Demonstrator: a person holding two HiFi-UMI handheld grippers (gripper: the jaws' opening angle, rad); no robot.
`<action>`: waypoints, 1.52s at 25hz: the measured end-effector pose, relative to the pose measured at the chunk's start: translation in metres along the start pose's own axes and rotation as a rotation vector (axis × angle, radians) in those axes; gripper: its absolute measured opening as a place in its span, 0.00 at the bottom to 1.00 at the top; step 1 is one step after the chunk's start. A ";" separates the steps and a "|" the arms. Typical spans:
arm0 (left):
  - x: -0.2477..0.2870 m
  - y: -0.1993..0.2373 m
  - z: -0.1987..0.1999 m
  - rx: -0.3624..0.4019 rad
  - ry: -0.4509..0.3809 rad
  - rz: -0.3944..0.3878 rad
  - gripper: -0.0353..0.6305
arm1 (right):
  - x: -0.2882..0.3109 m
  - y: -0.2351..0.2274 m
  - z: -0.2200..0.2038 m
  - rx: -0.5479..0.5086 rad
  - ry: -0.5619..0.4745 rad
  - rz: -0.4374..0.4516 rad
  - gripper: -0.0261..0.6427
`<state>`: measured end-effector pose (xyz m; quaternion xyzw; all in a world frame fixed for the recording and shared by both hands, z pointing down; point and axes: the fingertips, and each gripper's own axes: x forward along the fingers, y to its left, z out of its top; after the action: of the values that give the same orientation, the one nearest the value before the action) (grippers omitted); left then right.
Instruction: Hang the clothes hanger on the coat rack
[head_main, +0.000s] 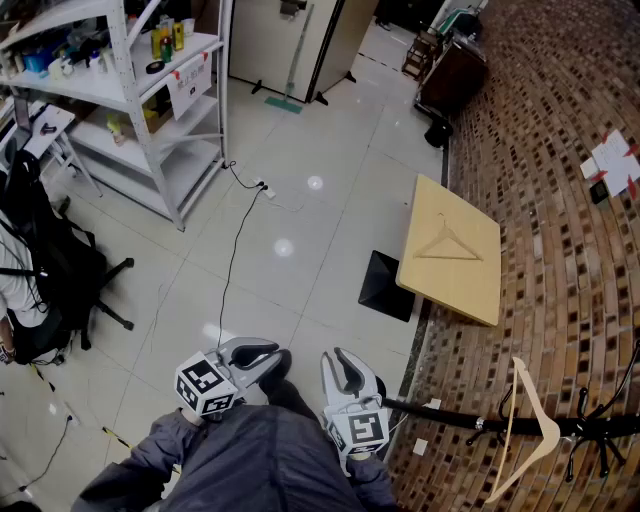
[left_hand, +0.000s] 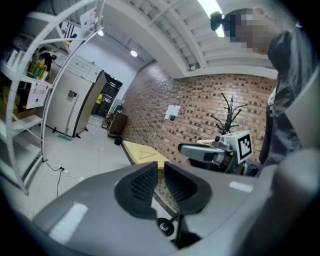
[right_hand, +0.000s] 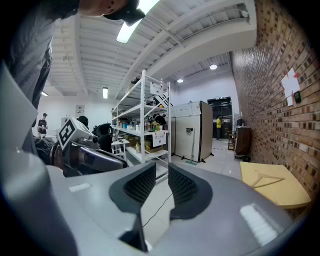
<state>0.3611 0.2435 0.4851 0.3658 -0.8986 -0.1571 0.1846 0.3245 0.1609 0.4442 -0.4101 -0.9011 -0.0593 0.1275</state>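
Our left tongs (left_hand: 160, 167) are clenched, right tongs (right_hand: 161, 168) parted, both empty; a hanger (head_main: 545, 432) seemingly hangs on the rack (head_main: 450, 413), a second hanger (head_main: 447, 257) waits.

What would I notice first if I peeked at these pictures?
Probably the big brick wall on the right, with a pale wooden table beside it and a wooden hanger lying on top. Lower right, a second hanger hangs on a black coat rack. At the bottom, the left gripper and right gripper poke out, both empty.
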 end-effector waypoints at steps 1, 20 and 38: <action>0.015 0.009 0.009 0.003 0.004 0.000 0.09 | 0.009 -0.016 0.004 0.001 -0.001 -0.002 0.17; 0.241 0.154 0.133 0.055 0.048 -0.142 0.13 | 0.157 -0.246 0.040 -0.001 -0.018 -0.102 0.17; 0.397 0.344 0.263 0.095 0.180 -0.412 0.13 | 0.369 -0.409 0.117 0.018 -0.003 -0.304 0.17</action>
<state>-0.2262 0.2330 0.4823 0.5622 -0.7913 -0.1158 0.2106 -0.2384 0.1842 0.4332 -0.2677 -0.9535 -0.0695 0.1195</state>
